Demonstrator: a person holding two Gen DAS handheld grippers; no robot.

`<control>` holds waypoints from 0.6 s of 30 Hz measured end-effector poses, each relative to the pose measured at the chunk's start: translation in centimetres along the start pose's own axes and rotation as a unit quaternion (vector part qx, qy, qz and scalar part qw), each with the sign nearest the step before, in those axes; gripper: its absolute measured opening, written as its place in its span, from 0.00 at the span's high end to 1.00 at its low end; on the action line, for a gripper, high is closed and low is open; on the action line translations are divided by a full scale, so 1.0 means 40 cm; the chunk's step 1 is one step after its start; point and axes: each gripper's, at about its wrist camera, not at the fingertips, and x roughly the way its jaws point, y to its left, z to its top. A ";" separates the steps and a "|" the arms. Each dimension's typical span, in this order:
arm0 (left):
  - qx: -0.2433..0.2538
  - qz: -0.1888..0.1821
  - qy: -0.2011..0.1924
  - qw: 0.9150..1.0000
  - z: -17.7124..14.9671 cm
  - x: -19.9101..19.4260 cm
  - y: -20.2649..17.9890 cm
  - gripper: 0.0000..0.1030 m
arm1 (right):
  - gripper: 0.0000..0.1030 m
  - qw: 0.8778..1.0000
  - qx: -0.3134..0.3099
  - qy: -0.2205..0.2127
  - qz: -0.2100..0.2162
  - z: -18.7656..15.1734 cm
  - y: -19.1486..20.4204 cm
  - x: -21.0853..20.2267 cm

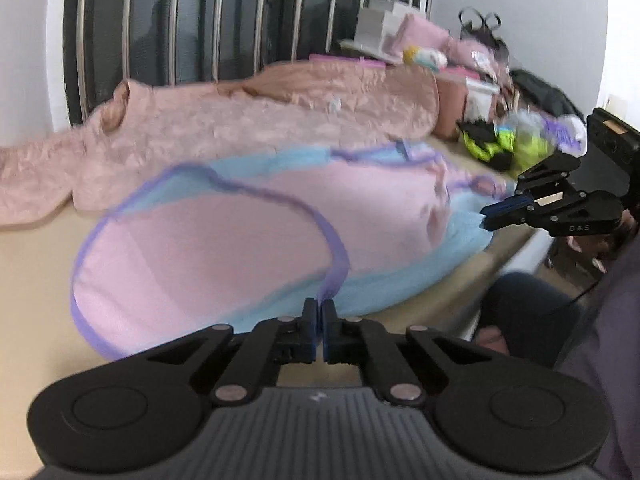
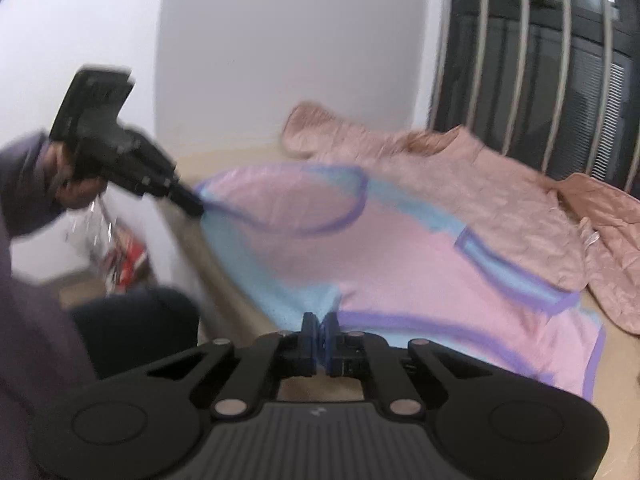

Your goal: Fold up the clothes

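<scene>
A beige table (image 1: 36, 264) by a barred window (image 1: 200, 20) holds a pink-and-blue garment (image 1: 224, 240) — beside a peach jacket (image 1: 260, 112). The left gripper (image 1: 320, 312) pinches its purple trim; the right gripper (image 2: 320, 326) clamps its blue edge.

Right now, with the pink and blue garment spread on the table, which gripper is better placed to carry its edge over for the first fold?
Probably left. The left gripper pinches the purple trim of the garment at its rounded end. The right gripper also grips an edge and could anchor.
</scene>
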 end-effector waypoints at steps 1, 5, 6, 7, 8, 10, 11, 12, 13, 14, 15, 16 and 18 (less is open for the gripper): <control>0.003 0.002 -0.004 1.000 0.018 0.009 0.007 0.98 | 0.97 1.000 0.005 -0.008 -0.005 0.013 -0.014 -0.001; -0.013 0.049 -0.005 0.999 0.109 0.096 0.072 0.98 | 0.97 0.996 -0.006 -0.025 -0.082 0.106 -0.088 0.068; -0.030 0.069 -0.004 0.997 0.129 0.120 0.096 0.97 | 0.96 0.994 0.000 -0.031 -0.108 0.129 -0.112 0.100; -0.056 0.089 0.000 0.994 0.143 0.141 0.123 0.92 | 0.95 0.990 0.005 -0.038 -0.133 0.152 -0.136 0.133; -0.081 0.110 0.004 0.991 0.150 0.151 0.145 0.87 | 0.90 0.988 0.016 -0.034 -0.149 0.168 -0.151 0.152; -0.114 0.142 0.001 0.983 0.146 0.136 0.177 0.71 | 0.89 0.983 0.039 -0.027 -0.180 0.200 -0.181 0.189; -0.125 0.152 -0.005 0.981 0.136 0.114 0.189 0.66 | 0.79 0.981 0.033 -0.039 -0.186 0.204 -0.176 0.170; -0.133 0.149 -0.015 0.980 0.117 0.084 0.198 0.60 | 0.60 0.981 0.026 -0.052 -0.187 0.199 -0.170 0.132; -0.143 0.147 -0.021 0.978 0.094 0.053 0.206 0.56 | 0.53 0.980 0.025 -0.060 -0.189 0.188 -0.166 0.094; -0.153 0.143 -0.023 0.978 0.068 0.028 0.211 0.55 | 0.50 0.979 0.030 -0.065 -0.192 0.170 -0.171 0.053; -0.158 0.142 -0.019 0.977 0.050 0.017 0.212 0.55 | 0.50 0.979 0.043 -0.063 -0.191 0.143 -0.182 0.008; -0.159 0.147 -0.010 0.976 0.029 0.012 0.210 0.54 | 0.50 0.979 0.057 -0.057 -0.188 0.116 -0.192 -0.025; -0.147 0.156 0.007 0.977 0.014 0.024 0.194 0.54 | 0.52 0.980 0.090 -0.032 -0.173 0.048 -0.205 -0.080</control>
